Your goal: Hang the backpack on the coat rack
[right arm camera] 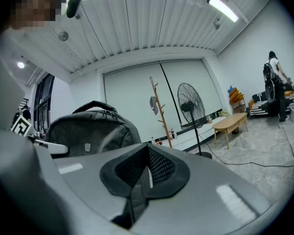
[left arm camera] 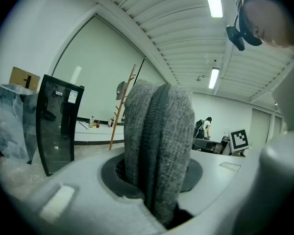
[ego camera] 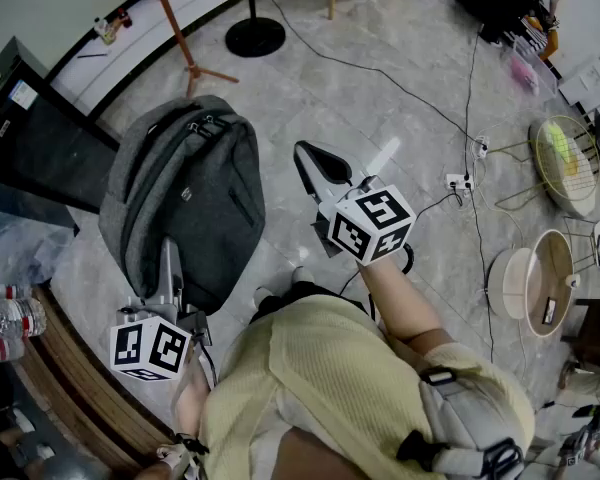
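A grey backpack (ego camera: 185, 198) hangs over the floor at the left of the head view, its top handle at the far end. My left gripper (ego camera: 168, 253) is shut on the pack's near end. In the left gripper view a thick fold of grey backpack fabric (left arm camera: 157, 131) stands pinched between the jaws. My right gripper (ego camera: 315, 163) is to the right of the pack, apart from it, shut and empty. In the right gripper view its black pads (right arm camera: 147, 173) meet, with the backpack (right arm camera: 88, 131) at left. The wooden coat rack (ego camera: 170, 18) stands far ahead by the wall, also visible as a coat rack (right arm camera: 159, 111) and a coat rack (left arm camera: 122, 106).
A standing fan (right arm camera: 190, 106) with a round black base (ego camera: 255, 36) is right of the rack. A black glass cabinet (ego camera: 30, 138) is at left. Cables (ego camera: 460, 183), round trays (ego camera: 540, 278) and a wooden bench (right arm camera: 232, 124) lie to the right.
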